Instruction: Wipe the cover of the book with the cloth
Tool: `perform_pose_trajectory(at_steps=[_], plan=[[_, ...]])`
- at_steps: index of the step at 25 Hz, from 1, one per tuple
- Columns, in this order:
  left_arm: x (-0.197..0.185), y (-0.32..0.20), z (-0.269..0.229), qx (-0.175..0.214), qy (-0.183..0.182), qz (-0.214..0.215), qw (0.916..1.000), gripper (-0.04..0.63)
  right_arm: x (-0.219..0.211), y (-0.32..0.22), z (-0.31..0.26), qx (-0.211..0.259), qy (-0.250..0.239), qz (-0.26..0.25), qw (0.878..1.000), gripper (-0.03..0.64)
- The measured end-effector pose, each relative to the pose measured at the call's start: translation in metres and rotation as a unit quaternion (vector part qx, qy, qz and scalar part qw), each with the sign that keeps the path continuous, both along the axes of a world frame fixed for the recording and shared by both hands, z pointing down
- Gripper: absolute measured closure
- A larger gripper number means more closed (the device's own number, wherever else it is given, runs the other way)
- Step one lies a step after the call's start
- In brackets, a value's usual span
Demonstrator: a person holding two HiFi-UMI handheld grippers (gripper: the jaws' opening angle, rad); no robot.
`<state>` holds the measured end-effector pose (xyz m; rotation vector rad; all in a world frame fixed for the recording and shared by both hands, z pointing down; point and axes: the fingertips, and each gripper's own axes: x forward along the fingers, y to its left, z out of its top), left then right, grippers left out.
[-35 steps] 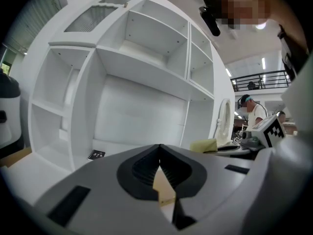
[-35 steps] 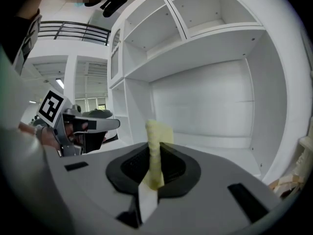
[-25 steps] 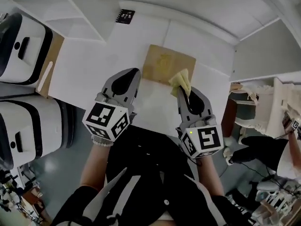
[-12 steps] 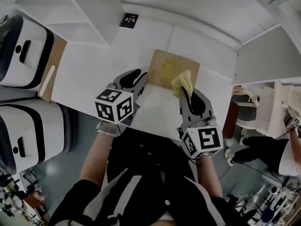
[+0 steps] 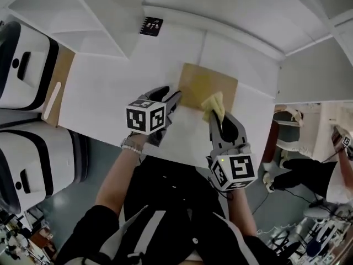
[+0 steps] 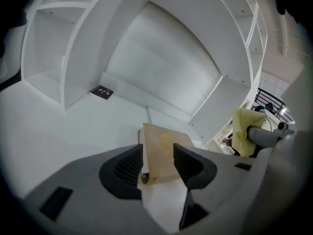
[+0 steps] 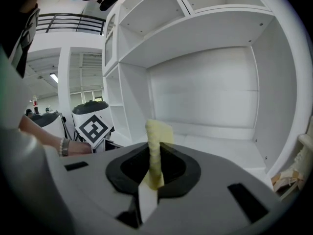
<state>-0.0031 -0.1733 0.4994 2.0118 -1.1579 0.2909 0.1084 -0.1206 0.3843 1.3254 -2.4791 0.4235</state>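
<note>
Right gripper: jaws are clamping a crumpled yellow cloth, which is sitting at the near edge of the flat tan hardcover book.
Left gripper: jaws have just been opening and are standing wide. The book's near-left corner is showing between them, unpressed, on the white surface.

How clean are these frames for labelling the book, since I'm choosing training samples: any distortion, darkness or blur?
Head view: fisheye bends the shelves; book clear, evenly lit, lower corners dim. Left gripper view: black round vignette, book pale and slightly soft. Right gripper view: cloth fairly clear, heavy barrel curve on the shelves.
</note>
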Motion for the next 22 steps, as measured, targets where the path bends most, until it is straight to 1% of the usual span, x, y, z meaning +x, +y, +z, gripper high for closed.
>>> perform_pose_trajectory(at_steps=[7,12,17,20,22], plan=[[0.014,-0.007,0.031,-0.032,-0.004,0.013,0.9994,0.403,-0.004,-0.005,0.014,-0.014,0.015,0.007,1.000,0.578],[0.017,-0.005,0.048,-0.056,-0.005,0.013,0.9984,0.403,-0.005,-0.008,0.022,-0.019,0.025,0.005,0.999,0.578],[0.018,-0.007,0.056,-0.060,-0.007,0.006,0.9982,0.405,-0.006,-0.013,0.030,-0.024,0.033,0.004,0.999,0.578],[0.018,-0.007,0.058,-0.059,-0.015,0.007,0.9981,0.407,-0.006,-0.015,0.035,-0.027,0.036,0.004,0.999,0.578],[0.019,-0.007,0.057,-0.050,-0.026,0.013,0.9983,0.408,-0.005,-0.017,0.039,-0.030,0.041,0.004,0.999,0.578]])
